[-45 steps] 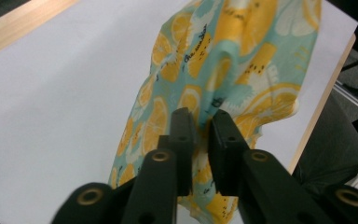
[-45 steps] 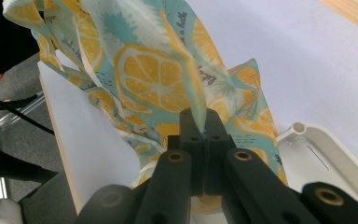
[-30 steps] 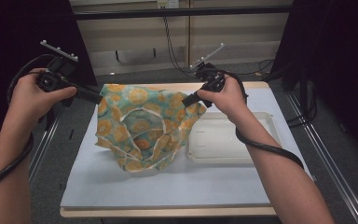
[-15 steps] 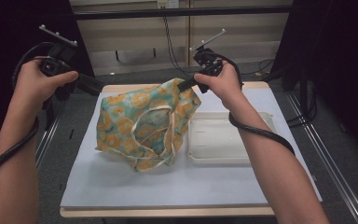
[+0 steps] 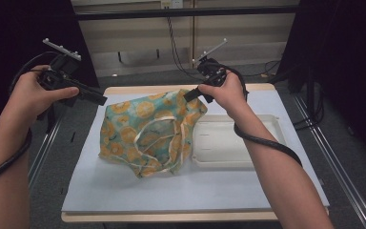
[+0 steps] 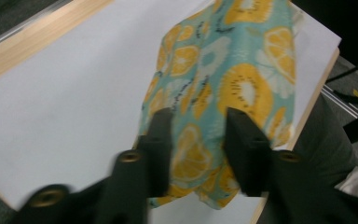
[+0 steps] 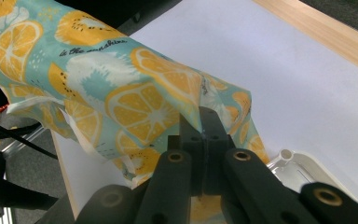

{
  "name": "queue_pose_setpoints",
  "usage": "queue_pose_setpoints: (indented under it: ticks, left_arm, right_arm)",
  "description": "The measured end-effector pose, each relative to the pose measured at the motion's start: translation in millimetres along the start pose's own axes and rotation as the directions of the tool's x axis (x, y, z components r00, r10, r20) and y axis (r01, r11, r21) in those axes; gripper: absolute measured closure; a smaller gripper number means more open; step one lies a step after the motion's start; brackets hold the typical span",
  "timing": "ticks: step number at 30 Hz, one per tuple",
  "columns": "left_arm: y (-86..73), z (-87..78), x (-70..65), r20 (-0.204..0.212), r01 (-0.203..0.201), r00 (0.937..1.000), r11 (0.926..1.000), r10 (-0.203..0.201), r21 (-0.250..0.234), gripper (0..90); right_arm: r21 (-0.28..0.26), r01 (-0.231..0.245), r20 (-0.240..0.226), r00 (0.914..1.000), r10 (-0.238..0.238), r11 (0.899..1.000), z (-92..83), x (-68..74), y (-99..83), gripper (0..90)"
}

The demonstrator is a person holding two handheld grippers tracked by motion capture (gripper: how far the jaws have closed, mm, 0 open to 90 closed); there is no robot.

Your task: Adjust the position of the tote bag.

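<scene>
My right hand-held gripper (image 5: pixel 190 95) is pressed together on the upper right corner of the orange-print fabric bag (image 5: pixel 147 131), lifting that corner off the worktop (image 5: pixel 124 191); from its own camera the cloth (image 7: pixel 121 88) drapes over the closed pads. My left hand-held gripper (image 5: pixel 100 99) hangs just off the bag's upper left edge, its jaws having just been opening; they stand spread, with the bag (image 6: pixel 223 84) seen beyond them and nothing pinched. The rest of the bag lies crumpled on the worktop, its right side overlapping the white tray (image 5: pixel 248 143).
</scene>
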State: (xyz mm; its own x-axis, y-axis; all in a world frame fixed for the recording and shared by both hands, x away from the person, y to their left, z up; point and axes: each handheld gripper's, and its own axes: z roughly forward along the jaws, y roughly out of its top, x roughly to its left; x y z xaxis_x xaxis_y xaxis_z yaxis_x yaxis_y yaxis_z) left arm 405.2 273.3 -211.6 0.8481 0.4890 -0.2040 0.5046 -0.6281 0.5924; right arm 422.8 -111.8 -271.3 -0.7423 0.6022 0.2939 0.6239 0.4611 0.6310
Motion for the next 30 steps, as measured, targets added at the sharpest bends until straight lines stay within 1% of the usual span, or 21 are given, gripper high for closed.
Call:
queue_pose_setpoints:
  ticks: [1,2,3,5,6,9,10,11,12,13,14,15,17,20,21,22,23,24,25,26,30]
  left_arm:
    - [1.1,2.5,-3.8,-0.016,-0.026,0.9995,0.9996,0.026,0.01,41.8]
    - [2.4,7.2,-8.9,-0.021,-0.047,0.9987,0.9986,0.047,0.026,41.8]
    - [3.3,10.1,-10.9,-0.013,-0.062,0.998,0.9977,0.062,0.03,37.8]
    - [5.7,18.4,-15.9,0.023,-0.081,0.9965,0.9962,0.08,0.032,39.0]
    - [7.2,22.2,-17.7,0.031,-0.082,0.9963,0.9962,0.081,0.032,43.2]
    - [11.4,33.2,-20.4,0.015,-0.111,0.9937,0.9921,0.111,0.058,48.5]
    - [11.9,37.3,-20.7,0.012,-0.11,0.994,0.9915,0.109,0.07,51.7]
    - [12.4,39.8,-20.3,0.016,-0.092,0.9958,0.9926,0.091,0.08,58.3]
    - [13.9,40.1,-19.2,0.0,-0.105,0.9944,0.9892,0.106,0.102,75.1]
    - [14.2,40.3,-18.8,-0.008,-0.086,0.9961,0.9921,0.087,0.091,75.1]
    - [15.4,38.9,-16.2,0.008,-0.05,0.9988,0.9938,0.049,0.1,83.8]
    - [15.9,38.6,-15.4,0.012,-0.028,0.9996,0.9955,0.027,0.09,87.5]
    - [18.0,36.5,-12.1,0.028,0.01,0.9995,0.9964,-0.012,0.084,90.0]
    - [22.9,31.5,-9.9,0.021,0.015,0.9996,0.9966,-0.017,0.081,90.0]
    - [24.5,28.6,-9.7,0.021,0.011,0.9997,0.998,-0.012,0.063,90.0]
    - [25.4,24.2,-9.2,0.026,0.032,0.9991,0.9989,-0.032,0.034,90.0]
    - [26.8,18.8,-8.1,0.03,0.032,0.999,0.9991,-0.032,0.027,90.0]
    - [28.1,14.9,-7.0,0.025,0.037,0.999,0.9993,-0.037,-0.004,90.0]
    - [29.2,11.4,-5.2,0.022,0.054,0.9983,0.9985,-0.054,-0.004,90.0]
    - [30.6,9.3,-2.1,-0.001,0.058,0.9983,0.9983,-0.058,0.009,90.0]
    - [28.8,14.5,13.7,-0.019,0.129,0.9914,0.9911,-0.13,-0.034,90.0]
  right_arm:
    - [-0.001,0.005,-0.005,1.0,-0.005,1.0,2.1,1.0,-0.5,90.0]
    - [-0.001,0.005,-0.005,1.0,-0.005,1.0,2.1,1.0,-0.5,90.0]
    - [-0.003,0.003,-0.002,1.0,-0.003,1.0,3.3,2.3,-0.8,90.0]
    - [-0.004,0.008,-0.008,0.9999,-0.008,1.0,5.2,4.0,-1.3,90.0]
    - [0.0,0.01,-0.001,0.9999,-0.01,1.0,5.6,5.4,-1.6,90.0]
    - [-0.001,0.015,-0.003,0.9999,-0.015,1.0,6.7,9.0,-1.3,90.0]
    - [0.0,0.015,-0.007,0.9999,-0.015,1.0,7.0,9.7,-1.1,90.0]
    - [0.003,0.015,-0.005,0.9999,-0.015,1.0,7.3,10.8,-0.9,90.0]
    - [0.005,0.02,-0.001,0.9998,-0.02,1.0,7.8,12.3,-0.7,90.0]
    - [0.005,0.02,-0.001,0.9998,-0.02,1.0,7.8,12.3,-0.7,90.0]
    - [0.007,0.026,-0.006,0.9996,-0.026,1.0,8.0,12.9,-0.4,90.0]
    - [0.009,0.026,0.002,0.9997,-0.026,1.0,7.3,13.8,0.0,90.0]
    - [0.01,0.028,0.005,0.9996,-0.028,1.0,5.5,14.5,1.0,90.0]
    - [0.008,0.035,0.008,0.9994,-0.035,0.999,1.9,14.8,4.0,90.0]
    - [0.006,0.044,0.006,0.999,-0.044,0.999,0.5,14.3,5.4,90.0]
    - [0.008,0.045,0.005,0.999,-0.045,0.999,-1.2,14.6,6.9,90.0]
    - [0.007,0.047,0.001,0.9989,-0.047,0.999,-2.5,14.8,8.7,90.0]
    - [0.01,0.056,0.006,0.9984,-0.056,0.998,-3.7,14.9,10.4,90.0]
    - [0.005,0.058,0.002,0.9983,-0.058,0.998,-5.0,15.1,12.2,90.0]
    - [-0.002,0.063,-0.006,0.998,-0.063,0.998,-6.3,14.8,14.1,90.0]
    - [-0.011,0.065,-0.005,0.9979,-0.065,0.998,-6.8,14.3,20.8,90.0]
